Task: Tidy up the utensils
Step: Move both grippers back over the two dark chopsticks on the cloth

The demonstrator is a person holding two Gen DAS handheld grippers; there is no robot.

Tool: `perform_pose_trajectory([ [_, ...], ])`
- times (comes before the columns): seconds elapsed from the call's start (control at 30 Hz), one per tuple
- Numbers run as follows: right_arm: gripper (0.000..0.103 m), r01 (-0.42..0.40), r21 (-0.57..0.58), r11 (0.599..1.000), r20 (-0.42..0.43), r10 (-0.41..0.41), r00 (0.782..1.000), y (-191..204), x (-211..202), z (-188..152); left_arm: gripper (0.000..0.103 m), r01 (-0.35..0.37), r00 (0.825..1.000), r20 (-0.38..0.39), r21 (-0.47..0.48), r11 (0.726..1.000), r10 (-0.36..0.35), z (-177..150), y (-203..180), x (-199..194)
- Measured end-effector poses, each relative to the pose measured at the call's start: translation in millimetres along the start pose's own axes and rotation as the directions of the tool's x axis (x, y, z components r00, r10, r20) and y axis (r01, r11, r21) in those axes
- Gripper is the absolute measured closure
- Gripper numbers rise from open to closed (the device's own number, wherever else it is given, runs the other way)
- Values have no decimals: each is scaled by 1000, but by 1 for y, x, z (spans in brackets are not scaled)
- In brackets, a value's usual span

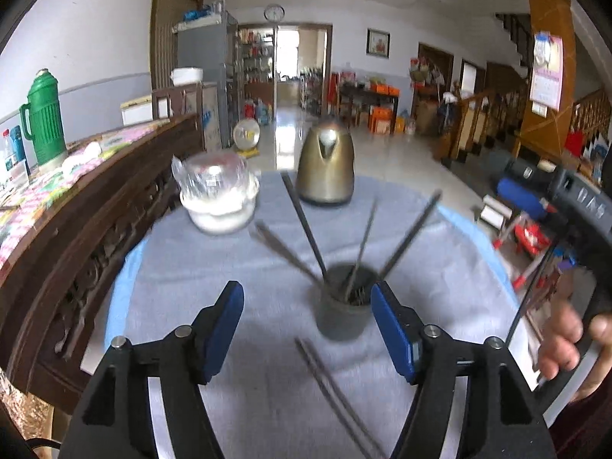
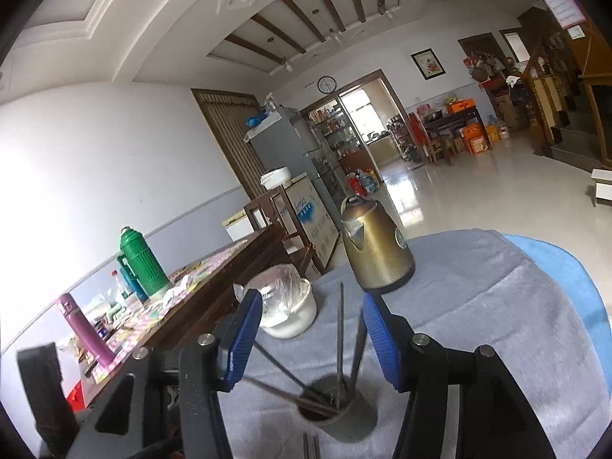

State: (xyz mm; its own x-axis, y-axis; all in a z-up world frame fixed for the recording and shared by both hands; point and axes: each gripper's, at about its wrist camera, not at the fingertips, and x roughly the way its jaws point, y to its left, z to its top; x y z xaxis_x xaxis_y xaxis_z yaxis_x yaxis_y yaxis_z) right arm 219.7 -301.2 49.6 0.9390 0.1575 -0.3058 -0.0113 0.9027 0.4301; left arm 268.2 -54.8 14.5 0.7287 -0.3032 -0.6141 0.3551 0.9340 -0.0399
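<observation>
Both grippers, left point(image 1: 307, 321) and right point(image 2: 312, 332), gape empty; dark cup point(image 1: 341, 308) holds several utensils point(image 1: 361, 244).

brass kettle point(image 1: 326, 168), green thermos point(image 1: 44, 118), wall clock point(image 1: 274, 12)

A lived-in home with a small shop at the back, by the look of it. Ahead of the tool stands a cloth-covered round table point(image 1: 440, 267) bearing a brass-coloured electric kettle point(image 1: 326, 166) and a covered white bowl point(image 1: 218, 201). To its left runs a carved wooden sideboard point(image 1: 114, 206) with a green thermos flask point(image 1: 44, 116). Farther ahead are a grey fridge point(image 1: 208, 65), a wall clock point(image 1: 274, 12), a doorway onto stocked shelves point(image 1: 257, 57), and to the right a wooden staircase point(image 1: 493, 111).
</observation>
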Motion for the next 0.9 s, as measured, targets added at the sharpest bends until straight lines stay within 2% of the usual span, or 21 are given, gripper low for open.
perform_pose_trajectory([
  [0.2, 43, 59, -52, 997, -79, -63, 995, -13, -14, -37, 33, -12, 998, -65, 7, 1000, 12, -27, -9, 10],
  [0.43, 43, 143, 8, 990, -192, -139, 972, -56, -12, -75, 33, -50, 994, -96, 37, 998, 53, -41, -16, 20],
  [0.63, 43, 160, 44, 986, -271, -143, 952, -75, -8, -101, 33, -80, 987, -133, 57, 995, 87, -51, -20, 33],
  [0.9, 43, 146, 54, 988, -335, -119, 935, -69, 6, -121, 33, -95, 978, -180, 65, 993, 105, -62, -21, 48],
])
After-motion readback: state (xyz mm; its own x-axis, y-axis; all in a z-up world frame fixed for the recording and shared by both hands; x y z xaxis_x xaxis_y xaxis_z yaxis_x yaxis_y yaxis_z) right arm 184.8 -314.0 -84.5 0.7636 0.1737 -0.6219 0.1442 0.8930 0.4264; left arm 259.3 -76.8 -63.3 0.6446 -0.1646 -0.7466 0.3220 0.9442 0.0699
